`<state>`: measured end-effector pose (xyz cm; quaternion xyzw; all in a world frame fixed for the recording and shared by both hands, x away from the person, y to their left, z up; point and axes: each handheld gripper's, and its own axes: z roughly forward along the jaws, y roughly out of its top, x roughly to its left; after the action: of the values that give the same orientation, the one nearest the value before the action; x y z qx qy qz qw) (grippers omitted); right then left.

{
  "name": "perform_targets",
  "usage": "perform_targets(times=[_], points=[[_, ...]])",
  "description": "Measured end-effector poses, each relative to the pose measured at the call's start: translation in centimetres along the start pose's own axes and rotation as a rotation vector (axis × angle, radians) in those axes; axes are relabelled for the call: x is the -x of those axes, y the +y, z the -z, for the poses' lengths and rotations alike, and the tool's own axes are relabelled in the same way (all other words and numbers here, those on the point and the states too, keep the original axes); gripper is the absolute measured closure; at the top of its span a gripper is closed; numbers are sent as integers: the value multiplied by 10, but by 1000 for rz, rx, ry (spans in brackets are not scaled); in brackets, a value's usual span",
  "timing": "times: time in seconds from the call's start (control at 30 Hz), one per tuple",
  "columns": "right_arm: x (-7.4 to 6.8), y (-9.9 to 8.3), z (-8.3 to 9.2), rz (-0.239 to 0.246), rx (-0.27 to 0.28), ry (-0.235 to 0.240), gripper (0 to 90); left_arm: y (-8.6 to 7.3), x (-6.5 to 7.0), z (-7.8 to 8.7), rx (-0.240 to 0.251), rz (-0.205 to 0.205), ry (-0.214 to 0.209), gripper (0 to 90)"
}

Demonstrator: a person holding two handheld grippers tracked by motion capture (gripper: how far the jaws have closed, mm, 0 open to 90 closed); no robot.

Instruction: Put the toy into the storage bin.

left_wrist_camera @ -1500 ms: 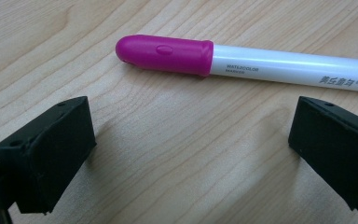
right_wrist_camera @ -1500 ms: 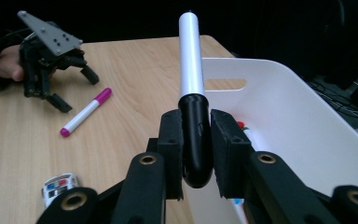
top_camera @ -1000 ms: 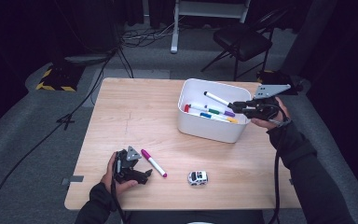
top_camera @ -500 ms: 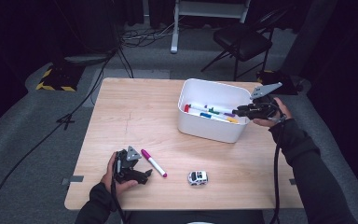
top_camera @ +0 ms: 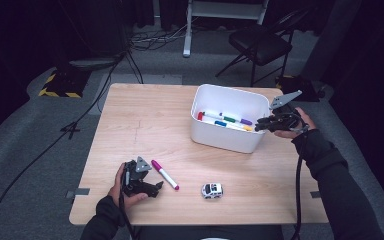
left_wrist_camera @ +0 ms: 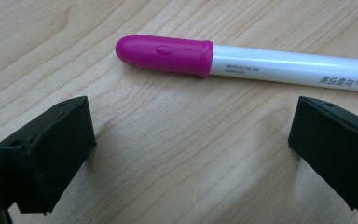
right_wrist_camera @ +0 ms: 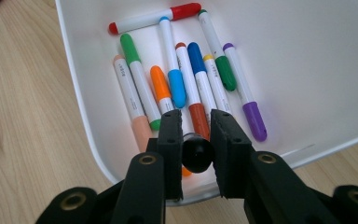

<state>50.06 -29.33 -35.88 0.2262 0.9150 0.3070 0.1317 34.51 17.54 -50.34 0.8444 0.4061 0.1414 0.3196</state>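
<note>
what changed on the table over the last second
The right tool, shut on a black marker, has come down a little at the white bin's right rim, tipping the marker toward the markers inside. The left tool stayed open beside the magenta marker; that marker and the toy car lie where they were.

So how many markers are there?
12: ten markers lie in the white bin, a black marker is in the right tool, a pink marker on the table. Others may be hidden.
</note>
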Motion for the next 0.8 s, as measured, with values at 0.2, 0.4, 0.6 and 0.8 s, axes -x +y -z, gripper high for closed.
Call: perform_targets(times=[0.2, 0.4, 0.6, 0.8], points=[[-2, 1, 2, 10, 22, -4, 690, 0, 0, 0, 0, 0, 0, 6], [-10, 2, 14, -17, 151, -17, 584, 0, 0, 0, 1, -1, 0, 6], [-38, -1, 32, 7, 312, 0, 511, 0, 1, 0, -3, 7, 0, 6], [-78, -6, 33, 69, 402, 49, 459, 2, 3, -1, 3, 2, 14, 5]])
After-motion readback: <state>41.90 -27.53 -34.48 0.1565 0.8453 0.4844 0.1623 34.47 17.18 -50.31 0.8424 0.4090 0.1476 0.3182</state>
